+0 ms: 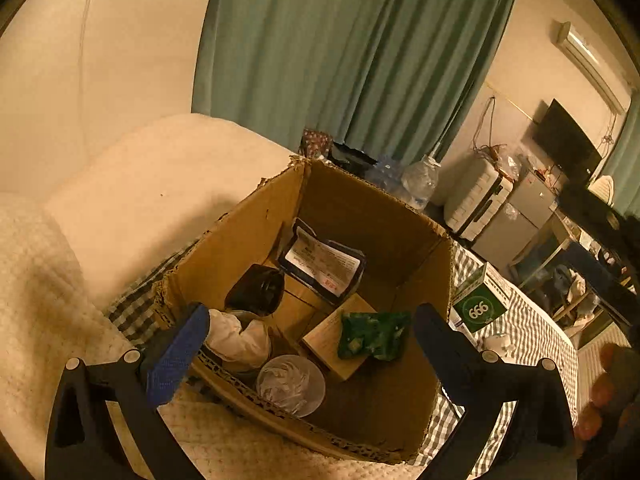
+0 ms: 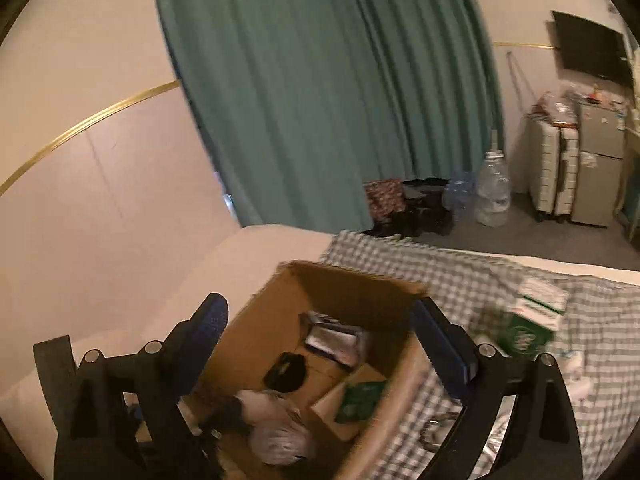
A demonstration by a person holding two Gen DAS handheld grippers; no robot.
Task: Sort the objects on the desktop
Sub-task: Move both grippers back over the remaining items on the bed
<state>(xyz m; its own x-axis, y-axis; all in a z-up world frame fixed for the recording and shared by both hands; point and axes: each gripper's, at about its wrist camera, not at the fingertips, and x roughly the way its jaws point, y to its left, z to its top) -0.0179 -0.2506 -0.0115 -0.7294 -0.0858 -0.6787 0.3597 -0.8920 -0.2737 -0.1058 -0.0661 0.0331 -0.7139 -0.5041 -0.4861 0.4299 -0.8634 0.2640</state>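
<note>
Blue-padded and spread wide, the left gripper (image 1: 310, 344) tilts down over the open cardboard box (image 1: 224, 248) with nothing between its fingers; the right gripper (image 2: 320, 344), equally wide and empty, angles down over the same box from further back. Checked cloth (image 1: 532, 332) covers the surface beneath the box, beside a white quilted blanket (image 1: 36, 300). Green curtain (image 1: 340, 48) hangs behind, with a white suitcase (image 1: 476, 196) near the wall. Inside the box lie a small carton (image 1: 328, 340) topped by a green packet (image 1: 374, 334), a dark booklet (image 1: 324, 266), a black jar (image 1: 256, 290), crumpled white cloth (image 1: 240, 336) and a clear lid (image 1: 290, 384). A green-and-white box (image 1: 482, 298) stands outside on the cloth.
</note>
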